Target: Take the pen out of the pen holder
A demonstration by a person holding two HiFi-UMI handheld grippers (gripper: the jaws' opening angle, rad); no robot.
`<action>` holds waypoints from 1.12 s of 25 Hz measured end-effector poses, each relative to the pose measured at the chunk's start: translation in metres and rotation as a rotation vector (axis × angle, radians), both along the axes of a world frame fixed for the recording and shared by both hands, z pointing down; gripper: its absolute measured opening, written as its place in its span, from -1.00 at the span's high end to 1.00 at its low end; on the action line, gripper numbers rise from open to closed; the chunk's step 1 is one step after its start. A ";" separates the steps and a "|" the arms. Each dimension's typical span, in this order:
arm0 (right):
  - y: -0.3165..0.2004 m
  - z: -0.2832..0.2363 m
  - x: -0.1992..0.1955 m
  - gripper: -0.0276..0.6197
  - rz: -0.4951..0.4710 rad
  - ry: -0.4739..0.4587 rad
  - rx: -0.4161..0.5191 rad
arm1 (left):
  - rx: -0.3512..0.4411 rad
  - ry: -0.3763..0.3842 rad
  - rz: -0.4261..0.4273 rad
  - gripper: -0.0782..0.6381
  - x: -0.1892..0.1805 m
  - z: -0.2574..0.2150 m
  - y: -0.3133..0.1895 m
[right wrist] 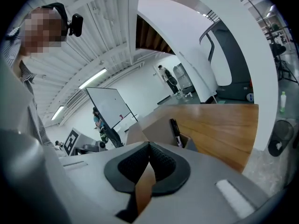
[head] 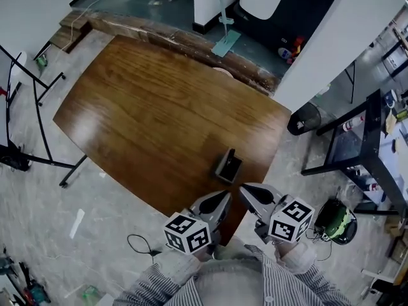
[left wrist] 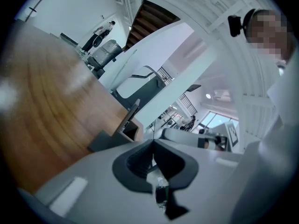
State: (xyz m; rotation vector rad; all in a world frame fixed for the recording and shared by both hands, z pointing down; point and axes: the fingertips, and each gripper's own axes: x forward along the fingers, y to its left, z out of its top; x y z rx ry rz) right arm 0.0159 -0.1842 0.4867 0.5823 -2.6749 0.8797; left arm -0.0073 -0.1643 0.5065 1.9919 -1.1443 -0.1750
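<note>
A dark grey pen holder [head: 227,168] stands near the front right edge of the wooden table [head: 146,113], with a black pen [head: 231,153] sticking up out of it. My left gripper [head: 225,197] and right gripper [head: 243,189] hover side by side just in front of the holder, not touching it. Both are shut with nothing between their pads. In the left gripper view the holder [left wrist: 127,129] lies just beyond the closed left gripper [left wrist: 153,142]. In the right gripper view the pen [right wrist: 175,131] rises from the holder [right wrist: 188,143] behind the closed right gripper [right wrist: 149,144].
Black tripod stands [head: 39,116] are on the floor left of the table. A black bin [head: 304,118] and a dark cart [head: 354,146] stand to the right, with a green object [head: 336,220] nearer. A cable [head: 136,244] lies on the floor by the person's striped shirt [head: 242,282].
</note>
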 end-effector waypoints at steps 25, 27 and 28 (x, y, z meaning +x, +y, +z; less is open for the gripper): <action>-0.069 0.038 -0.026 0.68 -0.076 0.093 0.060 | -0.054 0.051 -0.149 0.76 -0.020 0.037 -0.025; -0.074 0.039 -0.027 0.64 -0.074 0.100 0.070 | -0.057 0.053 -0.154 0.76 -0.021 0.038 -0.025; -0.076 0.040 -0.028 0.62 -0.073 0.104 0.074 | -0.058 0.053 -0.156 0.76 -0.021 0.039 -0.025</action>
